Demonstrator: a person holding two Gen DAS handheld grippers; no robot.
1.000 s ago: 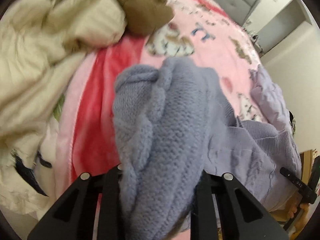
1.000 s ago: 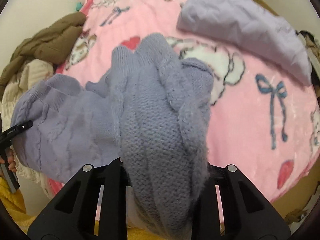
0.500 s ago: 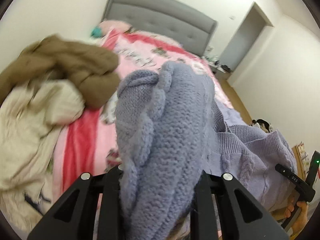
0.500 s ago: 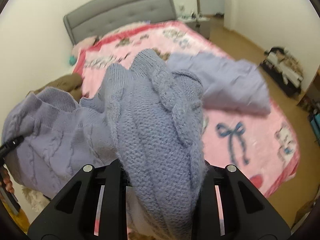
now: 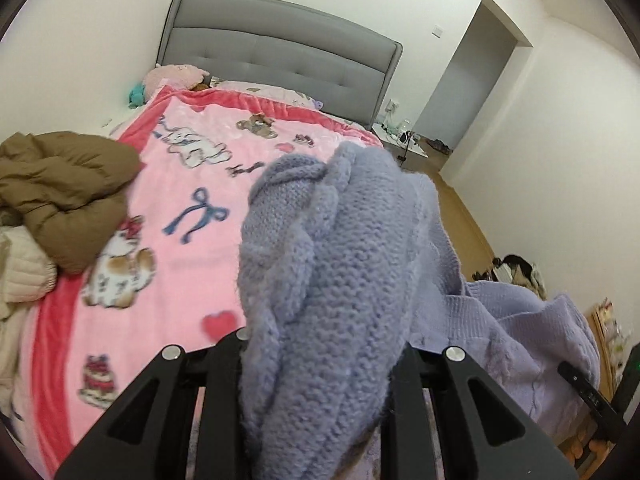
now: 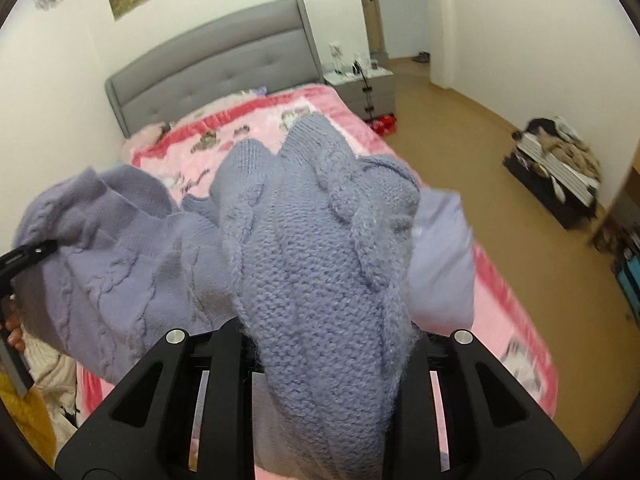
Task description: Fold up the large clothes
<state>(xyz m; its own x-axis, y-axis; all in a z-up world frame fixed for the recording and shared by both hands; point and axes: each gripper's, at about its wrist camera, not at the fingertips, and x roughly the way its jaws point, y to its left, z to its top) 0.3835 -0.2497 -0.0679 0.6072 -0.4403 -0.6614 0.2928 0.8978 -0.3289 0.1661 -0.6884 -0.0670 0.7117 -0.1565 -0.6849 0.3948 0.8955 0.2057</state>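
Observation:
A lilac cable-knit sweater [image 5: 328, 280] hangs in the air between both grippers, above a bed with a pink cartoon blanket [image 5: 180, 168]. My left gripper [image 5: 320, 364] is shut on a thick bunch of the knit, which hides its fingertips. The right gripper [image 6: 324, 360] is likewise shut on the sweater [image 6: 316, 248], and the rest of the garment sags toward the other tool. In the right wrist view, a second lilac garment [image 6: 440, 256] lies on the blanket behind the knit. Each view catches the other tool at its edge, with a hand [image 6: 12, 332] on it.
A brown puffer jacket [image 5: 68, 192] and a cream jacket [image 5: 20, 276] are piled at the bed's left side. Beyond stand the grey headboard [image 5: 280, 60], a nightstand [image 6: 360, 84] and a doorway [image 5: 472, 76]. A dark box of items [image 6: 556, 168] sits on the wooden floor.
Both grippers have risen and swung up with the sweater held; the views went from looking down at the blanket to taking in the headboard, walls and floor.

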